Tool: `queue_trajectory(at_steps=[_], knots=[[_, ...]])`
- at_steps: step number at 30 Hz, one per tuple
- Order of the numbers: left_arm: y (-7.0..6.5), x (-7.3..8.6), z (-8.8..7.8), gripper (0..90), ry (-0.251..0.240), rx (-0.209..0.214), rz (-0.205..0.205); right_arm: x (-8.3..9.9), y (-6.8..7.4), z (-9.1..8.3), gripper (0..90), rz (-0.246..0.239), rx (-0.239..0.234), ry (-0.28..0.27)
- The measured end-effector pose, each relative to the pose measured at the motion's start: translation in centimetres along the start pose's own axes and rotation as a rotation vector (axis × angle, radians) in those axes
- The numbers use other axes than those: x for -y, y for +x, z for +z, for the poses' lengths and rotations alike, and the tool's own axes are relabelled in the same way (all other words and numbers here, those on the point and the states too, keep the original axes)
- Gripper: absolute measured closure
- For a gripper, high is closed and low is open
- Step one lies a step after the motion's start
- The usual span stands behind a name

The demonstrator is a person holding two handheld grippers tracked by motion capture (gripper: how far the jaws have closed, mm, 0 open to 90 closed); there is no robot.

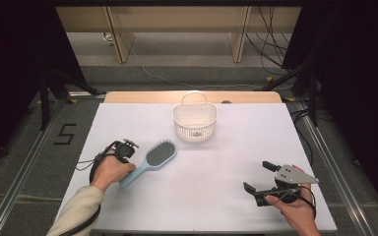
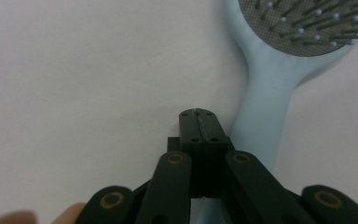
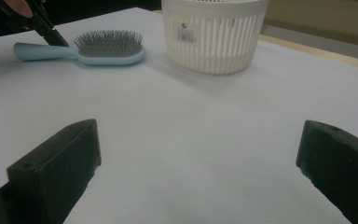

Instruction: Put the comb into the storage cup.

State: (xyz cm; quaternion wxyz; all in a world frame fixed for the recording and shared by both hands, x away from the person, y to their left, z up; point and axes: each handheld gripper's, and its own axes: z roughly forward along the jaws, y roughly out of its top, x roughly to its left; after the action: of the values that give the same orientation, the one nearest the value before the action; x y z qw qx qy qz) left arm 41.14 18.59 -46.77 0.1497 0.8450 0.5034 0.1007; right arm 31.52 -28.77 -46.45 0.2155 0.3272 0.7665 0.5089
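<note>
The white basket [image 1: 195, 123] stands near the far edge of the table [image 1: 216, 196], and everything else sits on the person's side of it. The brush [image 1: 150, 161] lies flat, bristles up, nearer than the basket and off to its left, head toward the basket and pale blue handle pointing away toward the left hand [image 1: 110, 171]. That hand holds the left gripper [image 2: 199, 122] right at the handle end of the brush. In the left gripper view its two jaws are pressed together with nothing between them, tips down on the white tabletop just beside the handle; whether they touch the handle I cannot tell. The right gripper [image 1: 259, 176] sits well apart from the basket, nearer the person and to the basket's right, held in the right hand [image 1: 295, 209] close to the table's near edge. Its jaws stand wide apart and empty, aimed across the table. From the right gripper view [image 3: 196, 163], the basket rises beyond the open jaws, with the brush to the left of it and the left gripper's dark tip at the brush's handle.
</note>
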Motion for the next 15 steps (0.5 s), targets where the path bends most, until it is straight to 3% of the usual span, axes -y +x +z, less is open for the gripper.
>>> queue_trajectory(at_steps=[15], knots=[[-1.2, 0.5, -0.2, 90.0, 0.008, -0.005, 0.032, 0.0, 0.0, 0.0, 0.4, -0.002, 0.0, 0.0]])
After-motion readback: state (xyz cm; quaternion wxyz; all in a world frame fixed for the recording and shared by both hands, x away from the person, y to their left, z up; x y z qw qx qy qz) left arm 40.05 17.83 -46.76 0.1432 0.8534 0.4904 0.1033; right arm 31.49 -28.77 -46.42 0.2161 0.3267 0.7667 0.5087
